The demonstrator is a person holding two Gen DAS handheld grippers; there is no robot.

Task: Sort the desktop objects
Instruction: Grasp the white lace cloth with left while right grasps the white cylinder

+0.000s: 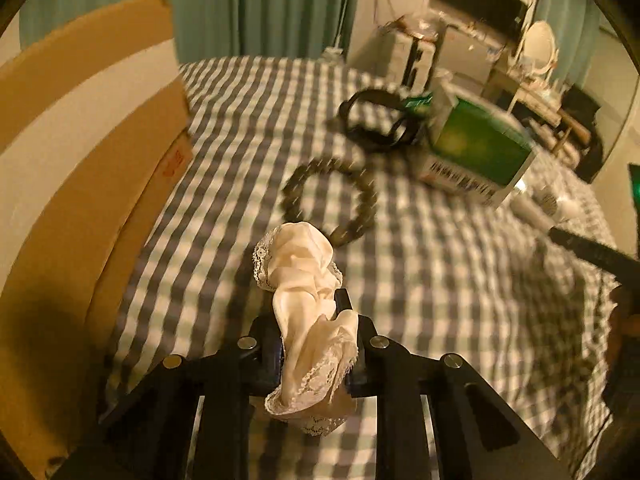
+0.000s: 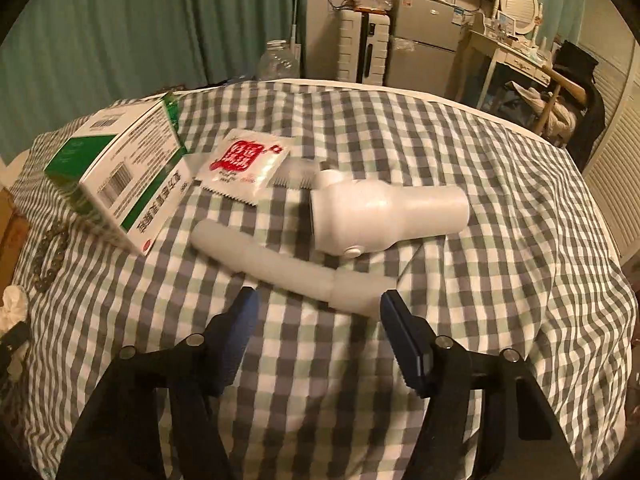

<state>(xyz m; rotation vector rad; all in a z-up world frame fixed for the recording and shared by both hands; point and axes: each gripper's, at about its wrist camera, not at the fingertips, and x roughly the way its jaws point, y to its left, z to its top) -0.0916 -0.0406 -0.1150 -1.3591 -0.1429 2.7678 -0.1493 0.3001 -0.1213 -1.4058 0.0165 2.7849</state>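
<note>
My left gripper (image 1: 310, 312) is shut on a cream lace-trimmed cloth (image 1: 304, 280) and holds it above the checked tablecloth (image 1: 440, 300). A bead bracelet (image 1: 332, 200), a black strap loop (image 1: 376, 120) and a green-and-white box (image 1: 476, 148) lie beyond it. My right gripper (image 2: 318, 304) is open, just short of a long white tube (image 2: 288, 264). Behind the tube lie a white bottle-shaped device (image 2: 384, 216), a red-and-white sachet (image 2: 244, 164) and the green-and-white box (image 2: 120, 176).
An open cardboard box (image 1: 80, 152) stands at the left of the table. The bracelet (image 2: 50, 256) and the cloth (image 2: 14, 306) show at the left edge of the right wrist view. A fridge (image 2: 424, 52) and a dresser stand behind the table.
</note>
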